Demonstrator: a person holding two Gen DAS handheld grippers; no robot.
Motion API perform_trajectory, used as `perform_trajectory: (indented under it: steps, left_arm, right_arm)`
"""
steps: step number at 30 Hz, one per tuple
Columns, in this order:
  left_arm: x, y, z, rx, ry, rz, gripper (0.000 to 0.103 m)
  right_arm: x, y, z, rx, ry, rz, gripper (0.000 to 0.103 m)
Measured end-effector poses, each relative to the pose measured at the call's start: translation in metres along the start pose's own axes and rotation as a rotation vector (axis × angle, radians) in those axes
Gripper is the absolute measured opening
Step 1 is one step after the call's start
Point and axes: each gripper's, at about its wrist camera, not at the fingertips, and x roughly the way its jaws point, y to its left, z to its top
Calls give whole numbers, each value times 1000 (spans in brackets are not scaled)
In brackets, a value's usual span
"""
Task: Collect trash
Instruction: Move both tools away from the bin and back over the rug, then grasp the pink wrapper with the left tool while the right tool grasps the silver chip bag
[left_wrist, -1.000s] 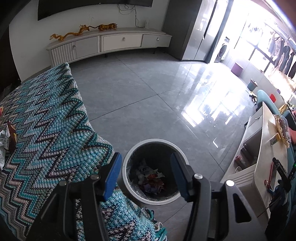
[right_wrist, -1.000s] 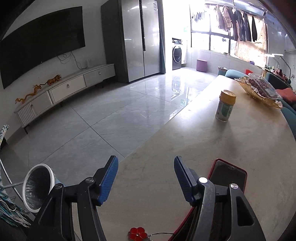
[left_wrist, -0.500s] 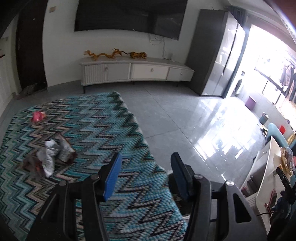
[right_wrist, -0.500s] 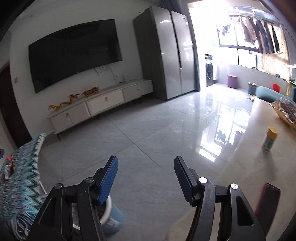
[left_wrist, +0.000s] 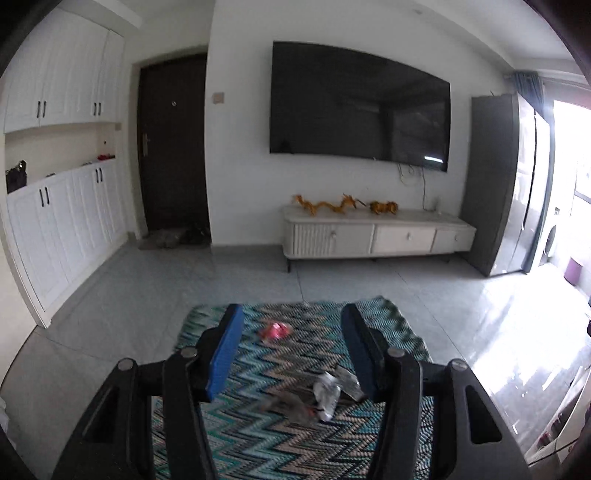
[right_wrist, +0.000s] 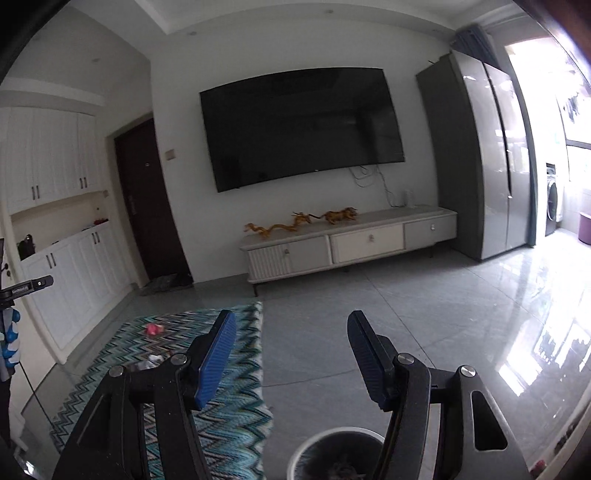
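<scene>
Crumpled silver wrappers (left_wrist: 327, 395) lie on the zigzag rug (left_wrist: 280, 435), between my left gripper's (left_wrist: 291, 350) wide, empty jaws. A pink scrap (left_wrist: 275, 329) lies farther up the rug. My right gripper (right_wrist: 291, 360), jaws wide and empty, hangs over the bin (right_wrist: 332, 437); its contents are dark, unclear.

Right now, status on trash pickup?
Both hand-held grippers, left and right, open, empty. Wrappers and pink scrap on rug. Bin below right. Nothing blocking.

rug (left_wrist: 280, 424): teal, black and cream zigzag
wrapper (left_wrist: 275, 329): pink-red
crumpled wrappers (left_wrist: 327, 393): silver-white
trash bin (right_wrist: 295, 456): white rim, dark inside
finger pads (left_wrist: 225, 354): blue, ribbed
floor (right_wrist: 424, 314): grey tiles
</scene>
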Motion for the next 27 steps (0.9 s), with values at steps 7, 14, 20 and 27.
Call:
perform_trajectory:
  steps: [7,14,20,27]
  left_arm:
    - [-25,44,42,-6,-68,74,53]
    - [-7,75,48,-14,-57,101,53]
    - [59,92,18,-35,51,79,53]
    - [163,104,-15,-116,185,17,53]
  right_arm:
    - [12,78,60,-94,-20,160,59]
    - [54,146,76,-174,14,253,56]
    - [133,183,37,-193,174,310,50]
    - [236,212,-23,-212,400,347,49]
